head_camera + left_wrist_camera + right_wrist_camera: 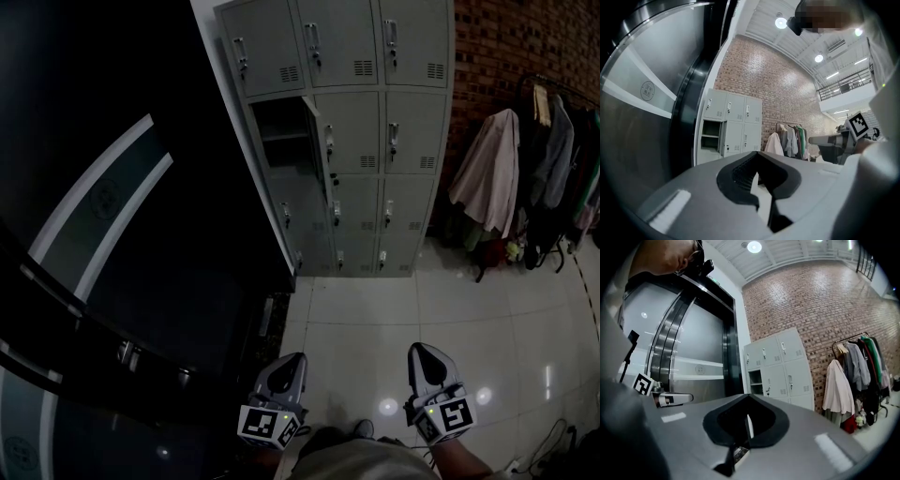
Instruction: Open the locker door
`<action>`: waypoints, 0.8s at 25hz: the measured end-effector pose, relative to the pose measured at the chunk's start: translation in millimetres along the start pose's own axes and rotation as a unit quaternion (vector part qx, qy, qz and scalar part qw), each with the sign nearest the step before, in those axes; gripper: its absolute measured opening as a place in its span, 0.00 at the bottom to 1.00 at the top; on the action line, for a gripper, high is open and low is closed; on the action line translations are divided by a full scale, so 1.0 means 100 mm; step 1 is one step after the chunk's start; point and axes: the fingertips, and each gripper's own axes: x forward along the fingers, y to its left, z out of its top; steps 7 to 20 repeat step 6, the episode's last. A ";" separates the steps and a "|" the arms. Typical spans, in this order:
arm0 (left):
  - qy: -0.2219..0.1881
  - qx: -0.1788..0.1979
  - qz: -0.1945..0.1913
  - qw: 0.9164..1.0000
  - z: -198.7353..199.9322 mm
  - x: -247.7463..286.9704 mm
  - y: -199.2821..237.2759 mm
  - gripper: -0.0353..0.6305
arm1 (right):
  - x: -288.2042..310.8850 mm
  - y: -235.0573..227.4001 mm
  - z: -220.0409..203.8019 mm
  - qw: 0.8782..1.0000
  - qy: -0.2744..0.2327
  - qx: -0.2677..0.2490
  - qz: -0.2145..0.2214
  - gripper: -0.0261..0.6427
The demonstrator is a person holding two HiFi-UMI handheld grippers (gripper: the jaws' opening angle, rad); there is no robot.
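Note:
A grey bank of lockers (361,131) stands against the brick wall, far ahead of me. One door in its left column, second row from the top, stands open, showing a dark compartment (281,131) with a shelf. All the other doors are shut. The same open compartment (711,136) shows in the left gripper view, and the open compartment (755,377) also appears in the right gripper view. My left gripper (292,361) and right gripper (422,352) hang low near my body over the tiled floor, both shut and empty, well short of the lockers.
A dark glass wall with curved metal bands (112,234) fills the left side, right up to the lockers. A clothes rack with several hanging coats (539,159) stands to the right of the lockers. White floor tiles (403,309) lie between me and the lockers. Cables (553,450) lie at bottom right.

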 end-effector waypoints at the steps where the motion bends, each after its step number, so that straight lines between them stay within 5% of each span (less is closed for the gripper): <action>1: 0.001 -0.001 0.000 1.000 -0.01 0.00 0.00 0.15 | 0.00 -0.01 0.01 1.000 -0.005 -0.002 -0.001 0.04; 20: 0.002 -0.003 -0.001 1.000 -0.04 0.03 -0.01 0.15 | 0.03 -0.04 0.06 0.999 -0.032 -0.005 0.001 0.04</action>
